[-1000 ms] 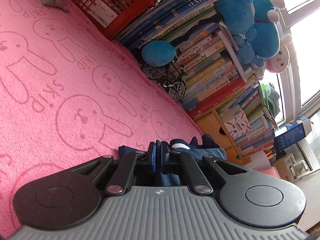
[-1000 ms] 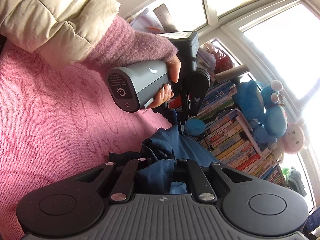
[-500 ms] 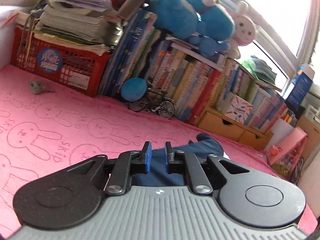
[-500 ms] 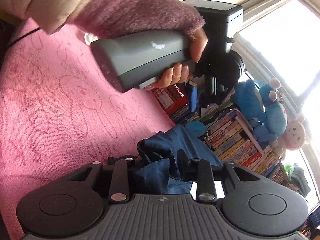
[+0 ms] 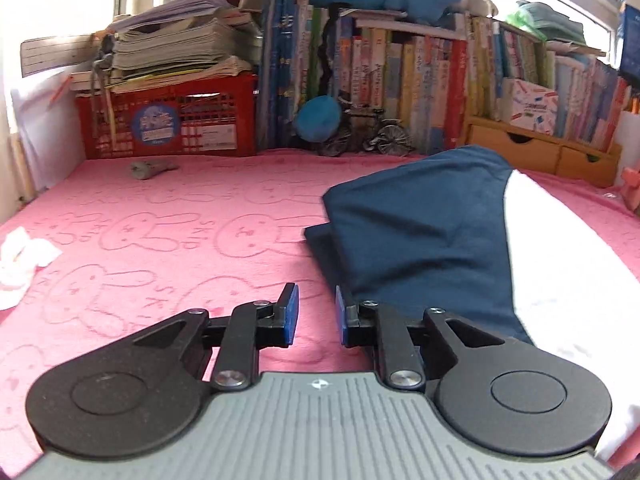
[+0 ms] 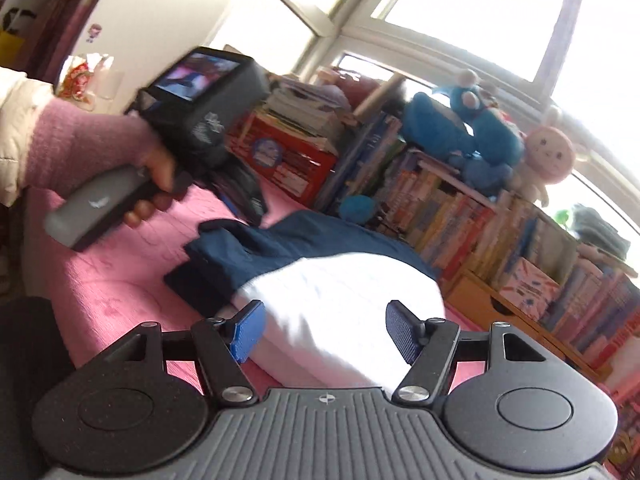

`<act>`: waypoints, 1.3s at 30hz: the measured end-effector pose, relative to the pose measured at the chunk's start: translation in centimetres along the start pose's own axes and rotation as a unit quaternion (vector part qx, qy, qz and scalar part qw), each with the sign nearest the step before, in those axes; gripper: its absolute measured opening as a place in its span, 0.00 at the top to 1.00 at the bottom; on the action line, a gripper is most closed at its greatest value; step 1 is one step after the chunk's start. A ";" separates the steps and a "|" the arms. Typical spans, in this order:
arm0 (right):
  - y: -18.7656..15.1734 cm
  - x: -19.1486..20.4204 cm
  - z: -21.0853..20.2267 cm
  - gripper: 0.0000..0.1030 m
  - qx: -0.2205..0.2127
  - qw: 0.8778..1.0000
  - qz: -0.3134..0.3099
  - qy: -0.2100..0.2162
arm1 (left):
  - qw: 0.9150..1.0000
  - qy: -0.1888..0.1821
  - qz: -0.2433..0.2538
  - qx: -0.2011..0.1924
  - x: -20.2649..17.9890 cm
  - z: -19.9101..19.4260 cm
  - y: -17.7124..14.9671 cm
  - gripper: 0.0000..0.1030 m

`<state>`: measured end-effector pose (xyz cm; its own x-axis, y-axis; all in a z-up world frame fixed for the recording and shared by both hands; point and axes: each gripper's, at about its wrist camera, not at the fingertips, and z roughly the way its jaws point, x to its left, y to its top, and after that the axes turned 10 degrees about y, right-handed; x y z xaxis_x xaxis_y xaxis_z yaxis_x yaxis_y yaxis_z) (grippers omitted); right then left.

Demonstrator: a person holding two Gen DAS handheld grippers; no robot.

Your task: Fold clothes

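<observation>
Navy-and-white garment (image 5: 432, 236) is laid flat on the pink rabbit-print blanket (image 5: 160, 240), towards its far right part, with one end near the row of books (image 5: 400, 76) along the far edge. A navy layer is seen doubled over a darker layer beneath; the stepped edge at the near left suggests one fold is already made. The white panel (image 6: 340, 292) is turned towards the near side.

Left gripper (image 5: 316, 314): jaws parted, nothing between them, held low over bare blanket just left of the garment's near left corner. Judged placed there so the folded edge can be reached without disturbing it.

Right gripper (image 6: 324, 330): jaws spread wide, empty, held above the white panel; contact with the cloth cannot be told. The wide gap is judged suited to taking up a thick doubled edge.

In the right wrist view the left device is seen gripped in a hand (image 6: 152, 184) with a pink knit cuff, blurred.

Red crate (image 5: 168, 120) and a crumpled tissue (image 5: 22, 256) are kept well apart from the garment, so room for folding is left.
</observation>
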<state>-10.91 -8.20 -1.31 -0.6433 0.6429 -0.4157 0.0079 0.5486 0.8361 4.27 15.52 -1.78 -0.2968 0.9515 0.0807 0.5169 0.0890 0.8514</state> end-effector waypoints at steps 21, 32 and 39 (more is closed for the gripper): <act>-7.0 -10.0 0.5 0.62 0.052 0.955 0.289 -0.049 | 0.955 -0.176 0.221 -0.091 -10.4 -9.6 -4.9 0.62; -8.9 -12.4 -1.1 0.60 0.065 0.941 0.331 0.003 | 0.974 -0.142 0.175 -0.016 -4.6 -8.9 -6.0 0.62; -10.5 -17.9 -3.4 0.45 0.044 0.904 0.416 0.085 | 0.975 -0.205 0.068 0.052 -0.4 -9.2 -4.2 0.51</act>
<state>-2.02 -27.31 -1.44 -0.4956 0.7649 0.4115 0.5988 -0.0422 0.7998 -5.15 12.08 -0.65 0.1159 0.9923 -0.0436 0.6145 -0.0371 0.7880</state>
